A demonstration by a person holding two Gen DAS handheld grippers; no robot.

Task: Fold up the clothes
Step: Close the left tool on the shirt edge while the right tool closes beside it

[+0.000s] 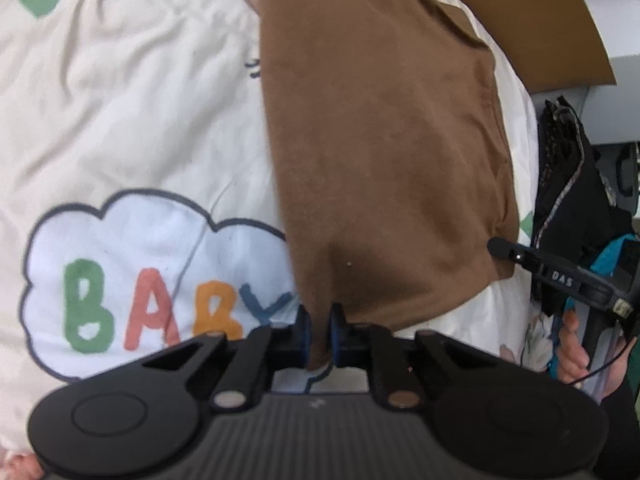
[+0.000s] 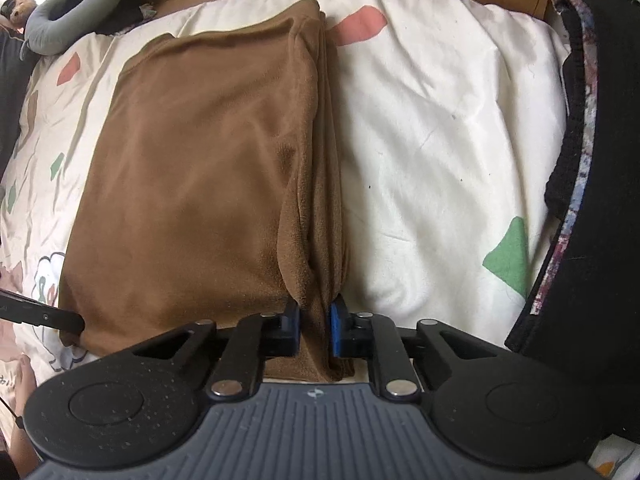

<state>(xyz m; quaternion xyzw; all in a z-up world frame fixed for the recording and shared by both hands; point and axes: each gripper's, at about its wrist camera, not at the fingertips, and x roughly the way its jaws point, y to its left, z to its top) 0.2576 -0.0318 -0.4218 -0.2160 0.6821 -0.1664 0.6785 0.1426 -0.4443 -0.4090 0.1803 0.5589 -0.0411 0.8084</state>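
Brown garment (image 2: 200,168) lies part-folded on the cream bed cover (image 2: 440,140), both near corners pinched, left hand-held gripper (image 1: 320,334) and right hand-held gripper (image 2: 315,330) each clamped on cloth, likely to carry that edge over for another fold.

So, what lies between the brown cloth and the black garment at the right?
Only bare cream bedsheet, printed with a green patch, separates the brown cloth from the black garment, in the right wrist view.

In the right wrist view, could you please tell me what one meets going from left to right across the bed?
Grey stuffed toy → patterned cream bedcover edge → folded brown garment, pinched by the right claw → bare cream bedcover → black garment.
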